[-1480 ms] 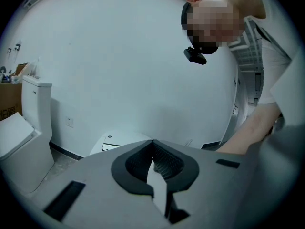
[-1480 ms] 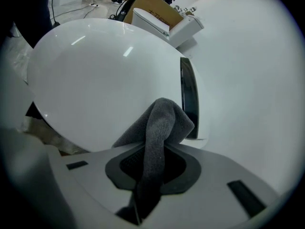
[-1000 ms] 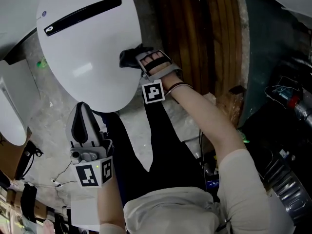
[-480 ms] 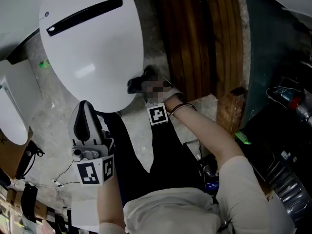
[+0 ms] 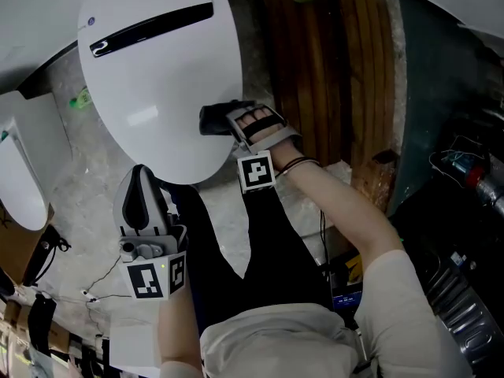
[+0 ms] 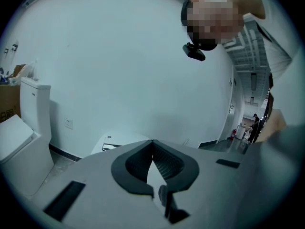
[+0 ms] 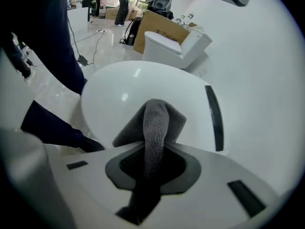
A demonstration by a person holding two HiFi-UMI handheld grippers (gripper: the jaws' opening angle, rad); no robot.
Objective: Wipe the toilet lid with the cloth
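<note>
The white oval toilet lid (image 5: 157, 93) fills the upper left of the head view and shows again as the toilet lid (image 7: 152, 89) in the right gripper view. My right gripper (image 5: 228, 120) is shut on a dark grey cloth (image 5: 216, 118) and presses it against the lid's right edge. In the right gripper view the cloth (image 7: 155, 128) bulges out from between the jaws onto the lid. My left gripper (image 5: 140, 203) hangs shut below the lid's front edge, off the lid, with nothing in it; its closed tips (image 6: 152, 149) point at a white wall.
A brown slatted wooden panel (image 5: 331, 61) runs right of the lid. A second white toilet (image 5: 24, 172) stands at the left. Dark clutter and cables (image 5: 465, 179) lie at the right. The floor (image 5: 79, 203) is pale marble.
My right gripper with the cloth slid down the lid's right edge toward the front, then moved back up along it. The left gripper stayed still.
</note>
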